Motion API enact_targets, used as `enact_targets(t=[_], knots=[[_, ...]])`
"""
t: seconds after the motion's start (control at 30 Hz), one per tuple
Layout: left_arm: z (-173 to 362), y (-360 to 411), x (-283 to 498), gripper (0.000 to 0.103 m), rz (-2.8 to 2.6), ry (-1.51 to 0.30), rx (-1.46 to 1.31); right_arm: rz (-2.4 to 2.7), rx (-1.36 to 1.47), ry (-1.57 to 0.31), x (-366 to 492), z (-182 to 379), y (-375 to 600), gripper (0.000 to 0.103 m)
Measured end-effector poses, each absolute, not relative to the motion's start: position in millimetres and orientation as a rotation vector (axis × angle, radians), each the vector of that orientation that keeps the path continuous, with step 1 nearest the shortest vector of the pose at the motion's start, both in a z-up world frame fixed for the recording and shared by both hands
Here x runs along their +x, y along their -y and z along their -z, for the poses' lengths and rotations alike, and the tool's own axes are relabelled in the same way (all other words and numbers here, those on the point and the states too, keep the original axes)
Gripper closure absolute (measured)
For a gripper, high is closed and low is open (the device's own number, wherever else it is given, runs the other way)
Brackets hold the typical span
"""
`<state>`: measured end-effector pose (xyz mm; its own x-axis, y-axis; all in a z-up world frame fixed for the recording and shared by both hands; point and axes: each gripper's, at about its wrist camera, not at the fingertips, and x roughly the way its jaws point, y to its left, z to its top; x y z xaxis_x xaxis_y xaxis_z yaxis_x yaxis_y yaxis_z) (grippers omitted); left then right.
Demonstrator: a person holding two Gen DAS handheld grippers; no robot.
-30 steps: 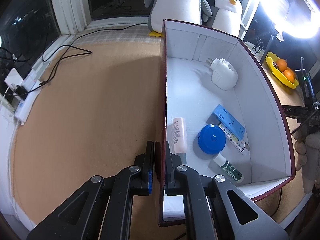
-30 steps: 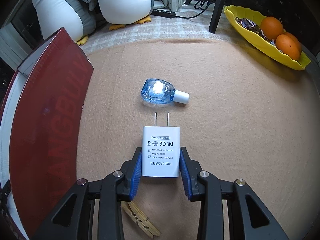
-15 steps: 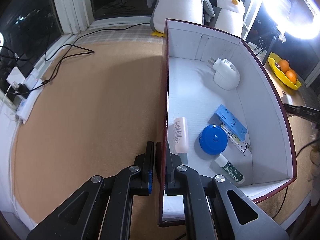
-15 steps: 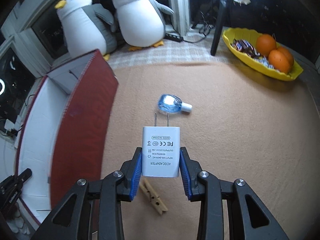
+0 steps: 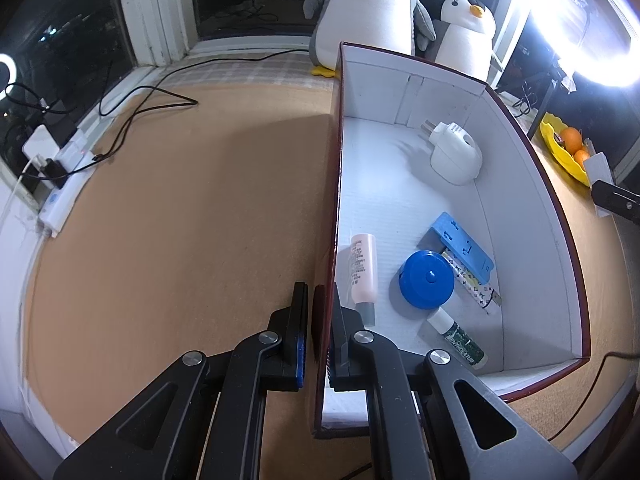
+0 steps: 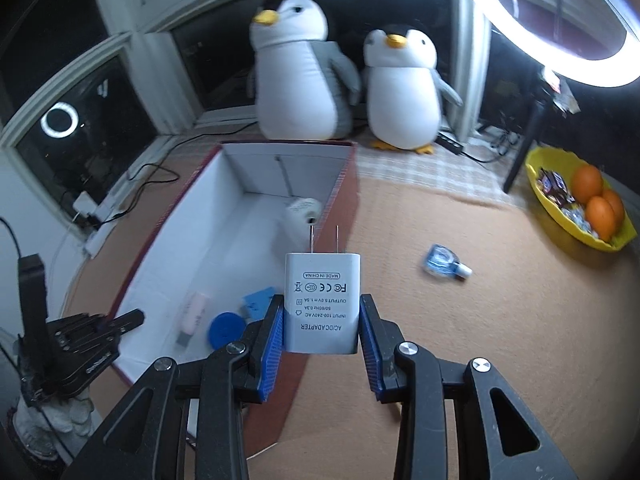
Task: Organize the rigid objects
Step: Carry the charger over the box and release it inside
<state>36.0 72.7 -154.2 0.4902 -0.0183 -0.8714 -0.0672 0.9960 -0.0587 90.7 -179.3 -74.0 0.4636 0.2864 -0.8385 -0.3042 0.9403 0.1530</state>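
Note:
My right gripper (image 6: 322, 328) is shut on a white AC adapter (image 6: 322, 300), held in the air above the right wall of the red box (image 6: 344, 184), prongs pointing away. My left gripper (image 5: 320, 312) is shut on the box's left wall (image 5: 332, 184). The white inside of the box holds a white plug (image 5: 454, 152), a pink tube (image 5: 363, 268), a blue round case (image 5: 427, 279), a blue flat piece (image 5: 464, 246) and a small green bottle (image 5: 458, 336). A small blue bottle (image 6: 442, 262) lies on the tan mat right of the box.
Two plush penguins (image 6: 304, 68) stand behind the box. A yellow bowl with oranges (image 6: 588, 204) sits at the right. Cables and a power strip (image 5: 60, 196) lie at the left edge. A ring light (image 6: 560, 20) glows at upper right.
My right gripper has risen and swung left with the adapter, from low over the mat to above the box's right wall. My left gripper has kept its hold on the wall.

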Motion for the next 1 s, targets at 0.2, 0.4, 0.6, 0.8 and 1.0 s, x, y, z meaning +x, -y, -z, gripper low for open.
enact_targets(t=[0.2, 0.4, 0.6, 0.8, 1.0], knots=[[154.0, -72.8, 31.8, 0.097, -0.044, -1.057, -0.098, -0.462, -0.066, -1.039, 76.2, 78.1, 150.0, 0.071], [153.7, -72.7, 29.5, 0.097, -0.051, -1.058, -0.100, -0.525, -0.107, -1.058, 63.8, 87.8, 130.5, 0.071], [153.1, -73.7, 26.3, 0.097, -0.056, -1.055, -0.105, -0.563, -0.135, -1.069, 55.1, 93.6, 116.7, 0.071], [152.7, -74.8, 22.9, 0.097, -0.061, -1.051, -0.116, -0.582, -0.150, -1.088, 52.0, 100.8, 107.5, 0.071], [152.4, -76.2, 22.1, 0.097, -0.064, -1.046, -0.124, -0.583, -0.159, -1.101, 51.8, 104.9, 107.1, 0.071]])
